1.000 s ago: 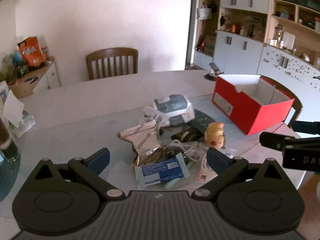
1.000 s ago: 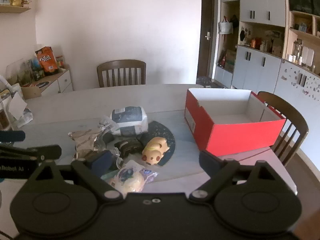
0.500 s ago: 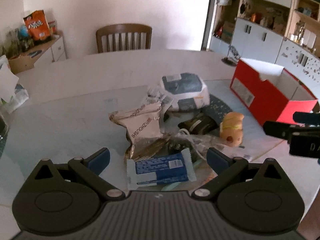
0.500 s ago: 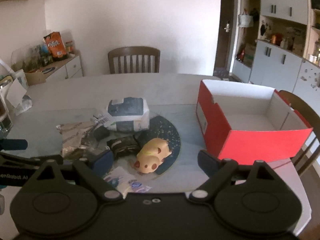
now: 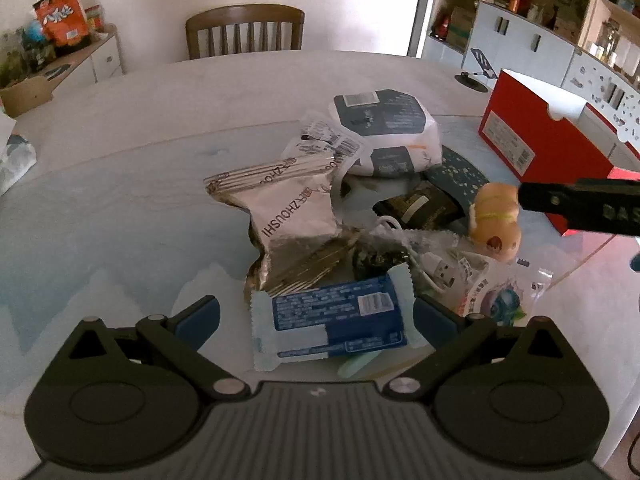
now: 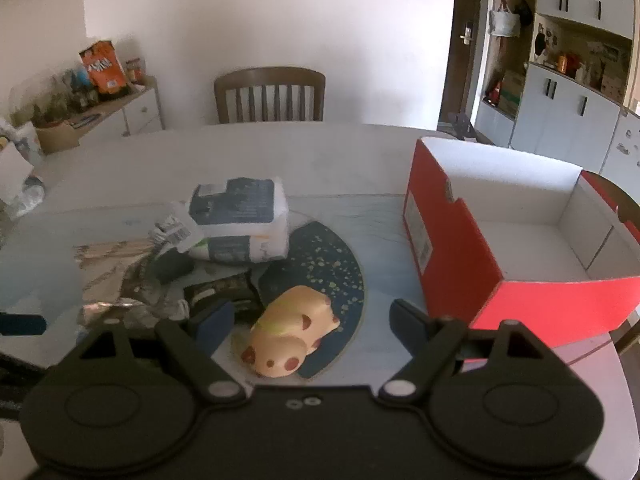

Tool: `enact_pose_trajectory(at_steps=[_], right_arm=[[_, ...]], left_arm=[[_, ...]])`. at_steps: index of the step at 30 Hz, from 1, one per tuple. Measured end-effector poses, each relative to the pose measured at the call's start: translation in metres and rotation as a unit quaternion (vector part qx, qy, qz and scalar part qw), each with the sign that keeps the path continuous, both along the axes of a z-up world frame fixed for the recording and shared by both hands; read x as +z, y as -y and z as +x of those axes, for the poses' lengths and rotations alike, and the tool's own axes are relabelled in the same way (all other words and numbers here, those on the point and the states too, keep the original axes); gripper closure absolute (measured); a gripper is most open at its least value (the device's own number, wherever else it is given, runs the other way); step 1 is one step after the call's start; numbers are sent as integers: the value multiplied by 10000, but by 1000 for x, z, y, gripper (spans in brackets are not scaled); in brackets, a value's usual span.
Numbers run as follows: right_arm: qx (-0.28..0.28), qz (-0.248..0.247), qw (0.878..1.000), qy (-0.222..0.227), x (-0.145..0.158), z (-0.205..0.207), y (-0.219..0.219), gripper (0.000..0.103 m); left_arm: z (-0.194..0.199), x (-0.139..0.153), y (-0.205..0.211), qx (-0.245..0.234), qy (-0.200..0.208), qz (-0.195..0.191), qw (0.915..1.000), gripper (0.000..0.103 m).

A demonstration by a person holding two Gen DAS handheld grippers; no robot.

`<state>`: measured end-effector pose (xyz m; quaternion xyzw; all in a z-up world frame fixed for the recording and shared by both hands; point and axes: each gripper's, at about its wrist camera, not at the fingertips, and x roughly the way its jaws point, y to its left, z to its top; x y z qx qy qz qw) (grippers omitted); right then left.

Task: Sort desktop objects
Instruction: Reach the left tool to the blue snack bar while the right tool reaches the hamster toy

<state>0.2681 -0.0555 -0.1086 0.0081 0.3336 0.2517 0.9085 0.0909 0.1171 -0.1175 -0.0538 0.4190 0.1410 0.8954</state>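
Both views now lower and nearer the pile than a second ago. Left gripper point(image 5: 316, 316) brought down over the blue-and-white packet point(image 5: 334, 322), which now fills the space between the wide-set fingers — untouched. Right gripper point(image 6: 308, 320) moved in toward the yellow pig toy point(image 6: 292, 330), jaws closing, toy between the fingertips — pads not yet on it.
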Motion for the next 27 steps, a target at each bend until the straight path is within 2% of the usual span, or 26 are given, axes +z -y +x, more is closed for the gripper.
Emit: enact_pose_trajectory(at_steps=[7,16,22,27], right_arm=[[-33,-77,9998,-179,-12,15,-13,18],[-67,-117,9985,-528,-28,29,-22,20],[-72,-171,9979,-614,-36,33,-26,22],[29,-157,9975,-694,-36,33,-30,28]], left_arm=[[4,-9,-2,3,-101,-2,9999,0],[9,-18,-11,94,-167,-274,9994,0],[10,-19,-10,122,-162,-204,9996,0],[11,-21,-12,193,-194,-202,9994,7]])
